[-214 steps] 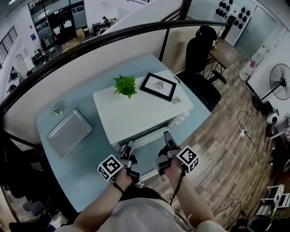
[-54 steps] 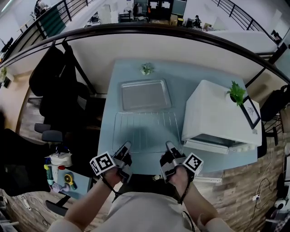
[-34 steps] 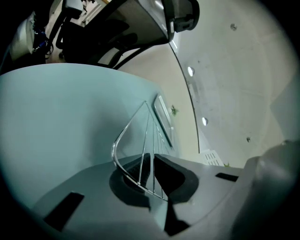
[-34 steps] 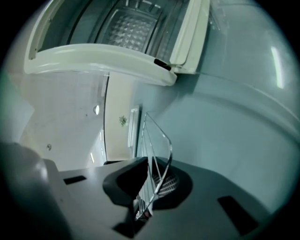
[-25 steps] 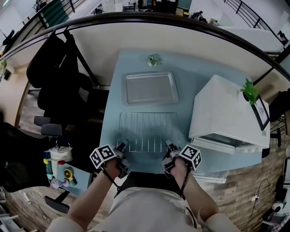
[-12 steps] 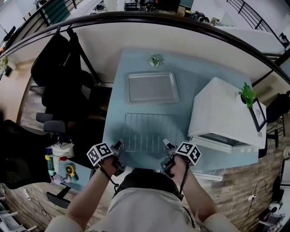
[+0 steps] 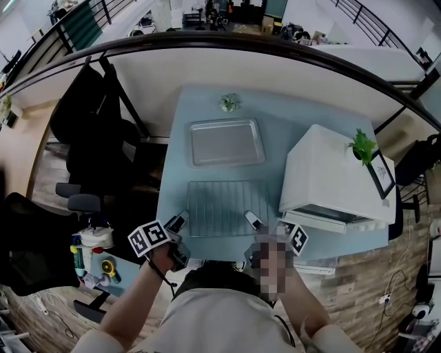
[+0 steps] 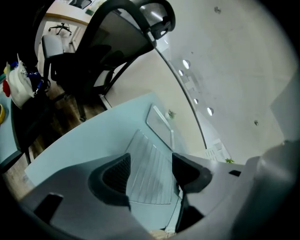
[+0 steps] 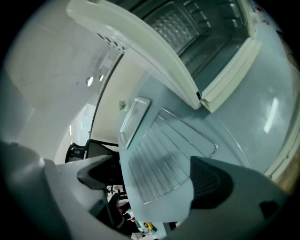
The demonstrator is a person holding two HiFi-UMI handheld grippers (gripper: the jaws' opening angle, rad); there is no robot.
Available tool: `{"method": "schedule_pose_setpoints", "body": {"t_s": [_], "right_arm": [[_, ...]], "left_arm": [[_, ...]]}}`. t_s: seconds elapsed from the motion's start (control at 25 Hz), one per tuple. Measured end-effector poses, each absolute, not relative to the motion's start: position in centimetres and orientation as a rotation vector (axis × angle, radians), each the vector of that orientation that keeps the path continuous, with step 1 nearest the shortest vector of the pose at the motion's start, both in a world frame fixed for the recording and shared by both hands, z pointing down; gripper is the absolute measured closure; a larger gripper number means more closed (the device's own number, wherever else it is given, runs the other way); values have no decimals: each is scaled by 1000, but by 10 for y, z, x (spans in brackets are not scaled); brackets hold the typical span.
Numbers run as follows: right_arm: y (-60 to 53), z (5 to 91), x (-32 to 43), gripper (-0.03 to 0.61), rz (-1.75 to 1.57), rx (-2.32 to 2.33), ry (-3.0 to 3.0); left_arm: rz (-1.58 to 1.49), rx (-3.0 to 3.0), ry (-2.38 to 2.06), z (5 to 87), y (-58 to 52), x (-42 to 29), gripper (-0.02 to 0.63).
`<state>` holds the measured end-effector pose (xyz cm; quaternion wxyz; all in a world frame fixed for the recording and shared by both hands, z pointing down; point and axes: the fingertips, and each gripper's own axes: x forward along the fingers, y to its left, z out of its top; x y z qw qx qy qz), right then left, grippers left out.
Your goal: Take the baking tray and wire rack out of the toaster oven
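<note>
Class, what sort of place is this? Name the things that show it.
Probably an open-plan office mezzanine, not a kitchen: a curved railing overlooks a lower floor, and a black office chair stands beside the blue table.

Head cam sits high; I get a steep look down on the whole surface [image 7: 289, 131]. Left gripper [image 7: 180, 220] cam rides low at the near edge, facing along its jaws across the wire rack [image 8: 150, 173] to the baking tray [image 8: 159, 125]. Right gripper [image 7: 252, 220] cam is rolled, faces much the same way, and adds the open toaster oven [image 9: 187, 37]. All three views share wire rack and baking tray.
</note>
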<state>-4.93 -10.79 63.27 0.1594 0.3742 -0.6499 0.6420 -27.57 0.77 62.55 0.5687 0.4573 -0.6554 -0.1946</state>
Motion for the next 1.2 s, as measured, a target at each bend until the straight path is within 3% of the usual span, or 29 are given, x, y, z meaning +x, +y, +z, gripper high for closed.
{"method": "schedule_pose_setpoints", "body": {"t_s": [0.28, 0.48, 0.72, 1.04, 1.2], "right_arm": [[-135, 543, -59, 130, 1565, 944, -2226], [-139, 485, -65, 239, 1375, 834, -2446], [-150, 413, -58, 383, 1048, 858, -2717], [-167, 317, -36, 467, 566, 918, -2916], [-174, 270, -21, 515, 304, 990, -2962]], "left_arm": [[-466, 1301, -1574, 547, -30, -277, 341], [-348, 1504, -1643, 494, -56, -272, 355], [-167, 1772, -1817, 424, -79, -265, 418], [55, 2069, -2015, 356, -98, -251, 423], [-10, 2147, -2044, 318, -99, -245, 467]]}}
